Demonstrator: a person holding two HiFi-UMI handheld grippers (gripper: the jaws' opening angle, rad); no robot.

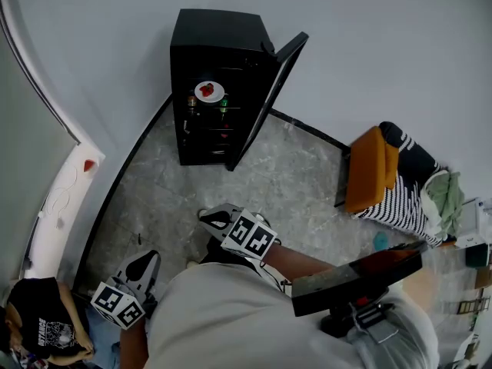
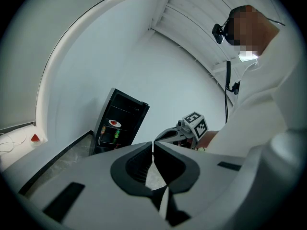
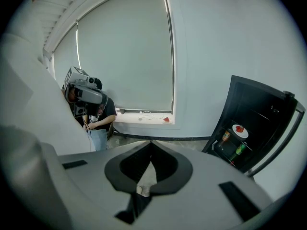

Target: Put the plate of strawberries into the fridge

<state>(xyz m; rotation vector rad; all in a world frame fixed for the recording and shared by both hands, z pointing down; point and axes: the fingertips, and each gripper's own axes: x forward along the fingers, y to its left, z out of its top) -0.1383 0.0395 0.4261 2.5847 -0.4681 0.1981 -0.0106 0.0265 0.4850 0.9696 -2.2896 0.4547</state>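
Observation:
A small black fridge (image 1: pixel 215 83) stands against the wall with its door (image 1: pixel 275 91) swung open to the right. A white plate of strawberries (image 1: pixel 209 91) rests on its upper shelf, and also shows as the plate (image 2: pixel 114 123) and the plate (image 3: pixel 240 130) in the two gripper views. Both grippers hang well back from the fridge, close to the person's body. My left gripper (image 1: pixel 147 258) is shut with nothing in it, its jaws meeting at the left gripper's tips (image 2: pixel 153 145). My right gripper (image 1: pixel 206 216) is shut and empty too, jaws together at the right gripper's tips (image 3: pixel 151 143).
Bottles (image 1: pixel 223 108) stand on the fridge's lower shelves. An orange chair (image 1: pixel 367 169) with striped cloth sits at the right. A white window sill (image 1: pixel 65 198) with a small red thing runs along the left wall. A seated person (image 1: pixel 42 321) in a black shirt is at the lower left.

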